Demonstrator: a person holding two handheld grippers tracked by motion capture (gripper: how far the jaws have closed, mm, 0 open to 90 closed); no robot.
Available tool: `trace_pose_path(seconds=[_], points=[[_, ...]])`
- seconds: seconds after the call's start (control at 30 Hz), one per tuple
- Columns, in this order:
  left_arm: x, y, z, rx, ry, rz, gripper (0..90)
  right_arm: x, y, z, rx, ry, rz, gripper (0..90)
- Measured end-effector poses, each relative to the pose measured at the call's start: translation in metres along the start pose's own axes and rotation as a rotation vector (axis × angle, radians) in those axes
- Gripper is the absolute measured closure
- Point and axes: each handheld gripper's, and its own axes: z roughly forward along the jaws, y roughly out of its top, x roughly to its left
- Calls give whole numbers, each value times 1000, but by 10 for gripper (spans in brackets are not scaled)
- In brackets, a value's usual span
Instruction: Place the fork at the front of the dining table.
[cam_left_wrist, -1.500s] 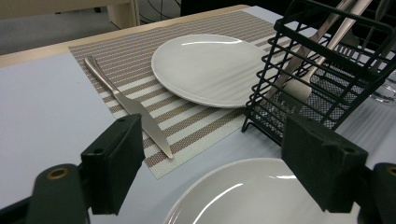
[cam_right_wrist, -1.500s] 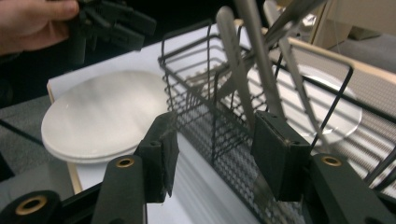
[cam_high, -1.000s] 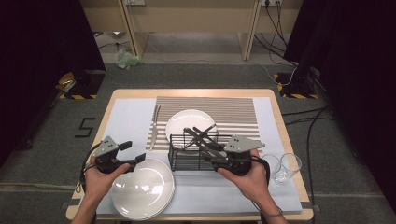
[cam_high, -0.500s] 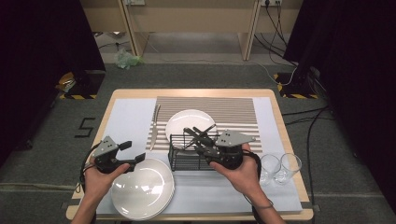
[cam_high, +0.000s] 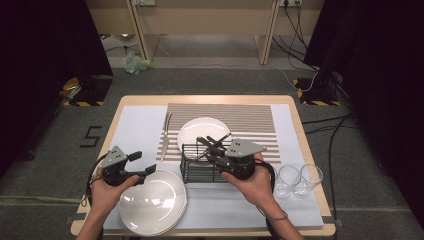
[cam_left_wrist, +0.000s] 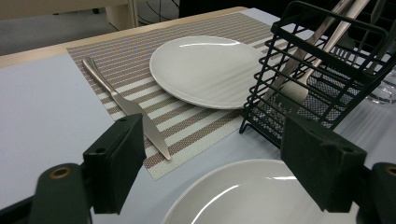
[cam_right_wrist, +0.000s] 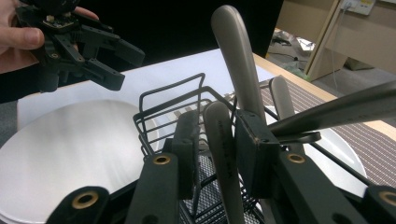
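A black wire cutlery basket (cam_high: 199, 169) stands at the middle of the table with several metal utensils leaning in it. My right gripper (cam_high: 212, 154) reaches into it from the right. In the right gripper view its jaws (cam_right_wrist: 218, 140) press on the handle of one upright utensil (cam_right_wrist: 223, 140). My left gripper (cam_high: 148, 171) hovers open over the far edge of the large white plate (cam_high: 152, 202) at the front left, with nothing between its pads (cam_left_wrist: 119, 158). A smaller white plate (cam_high: 200, 129) lies on the striped placemat (cam_high: 240, 115), with a knife (cam_high: 164, 135) to its left.
Two clear glasses (cam_high: 298, 180) stand at the right edge, just beyond my right hand. A pale blue cloth (cam_high: 135, 130) covers the tabletop under the mat. The left gripper (cam_right_wrist: 93, 51) also shows beyond the basket (cam_right_wrist: 173, 107) in the right gripper view.
My right gripper has moved left, away from the glasses and in over the basket. The left gripper has barely moved.
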Motion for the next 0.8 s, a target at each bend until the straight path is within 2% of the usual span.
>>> trace_pose_path(seconds=[0.2,0.3,0.43,0.6,0.8], points=[[0,-1,1,5,-3,-1,216,-1,-1,1,3,-14,-37,760],[-1,-1,1,7,-3,1,216,2,0,1,10,-35,-75,772],[0,0,1,4,-1,0,217,1,0,-3,-6,-54,-86,783],[0,-1,1,5,-1,-1,217,-4,0,-16,-45,-104,-61,792],[0,-1,1,5,-3,-3,219,-12,-2,-32,-93,-144,-7,800]])
